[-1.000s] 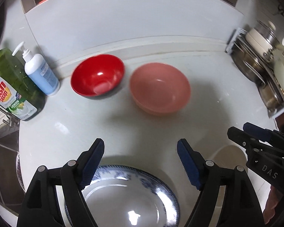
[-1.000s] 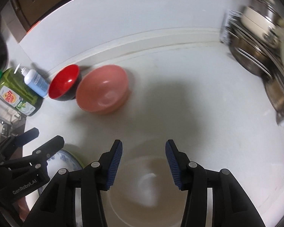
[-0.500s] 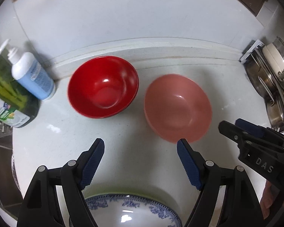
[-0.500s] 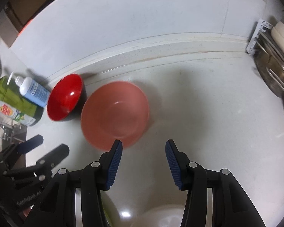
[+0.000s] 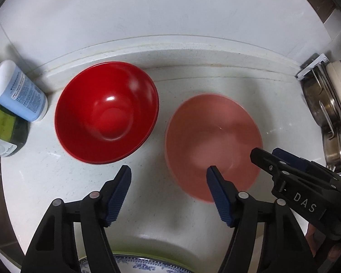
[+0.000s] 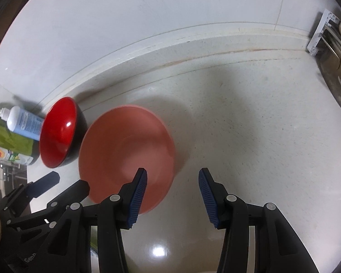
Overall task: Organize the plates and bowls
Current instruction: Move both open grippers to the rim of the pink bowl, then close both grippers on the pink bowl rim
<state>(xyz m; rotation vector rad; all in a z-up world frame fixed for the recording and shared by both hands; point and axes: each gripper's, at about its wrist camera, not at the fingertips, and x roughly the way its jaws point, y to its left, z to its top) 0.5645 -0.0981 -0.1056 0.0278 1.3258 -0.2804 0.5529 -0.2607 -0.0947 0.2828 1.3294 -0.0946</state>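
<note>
A red bowl (image 5: pixel 106 113) and a pink bowl (image 5: pixel 212 141) sit side by side on the white counter near the back wall. My left gripper (image 5: pixel 169 170) is open and empty, just short of the gap between the bowls, its right finger over the pink bowl's near rim. My right gripper (image 6: pixel 172 175) is open and empty, its left finger over the pink bowl's (image 6: pixel 125 152) right side; it also shows in the left wrist view (image 5: pixel 261 153). The red bowl (image 6: pixel 59 132) lies left of the pink one. A blue-patterned plate's rim (image 5: pixel 147 267) shows at the bottom edge.
A white pump bottle (image 5: pixel 16 91) and a green dish-soap bottle (image 5: pixel 2 132) stand at the left by the sink. A rack with metal pots and lids (image 5: pixel 327 104) stands at the right. The left gripper also shows in the right wrist view (image 6: pixel 63 182).
Both grippers have moved forward toward the bowls, which now look larger and nearer. The blue plate has slid almost out of the left view. Both stayed open.
</note>
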